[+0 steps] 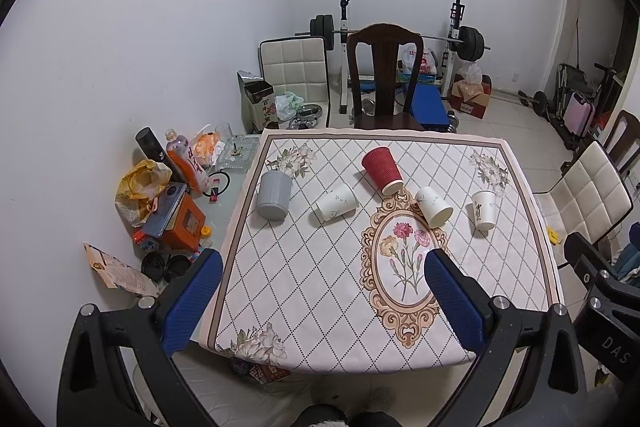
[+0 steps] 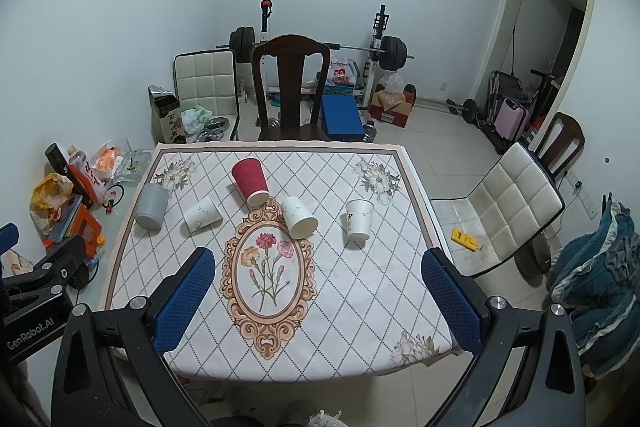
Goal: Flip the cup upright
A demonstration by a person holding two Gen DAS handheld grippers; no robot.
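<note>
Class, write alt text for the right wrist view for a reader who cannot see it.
Five cups lie tipped on a floral diamond-patterned tablecloth: a grey ribbed cup, a red corrugated paper cup and three white paper cups. The open blue-padded right tool hovers near the table's front edge.

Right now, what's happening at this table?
Nothing is grasped yet. The left hand-held gripper and right hand-held gripper both hang open above the near edge of the table. Five cups sit farther back, none upright: the grey cup, red cup and three white cups lie tipped or inverted.
</note>
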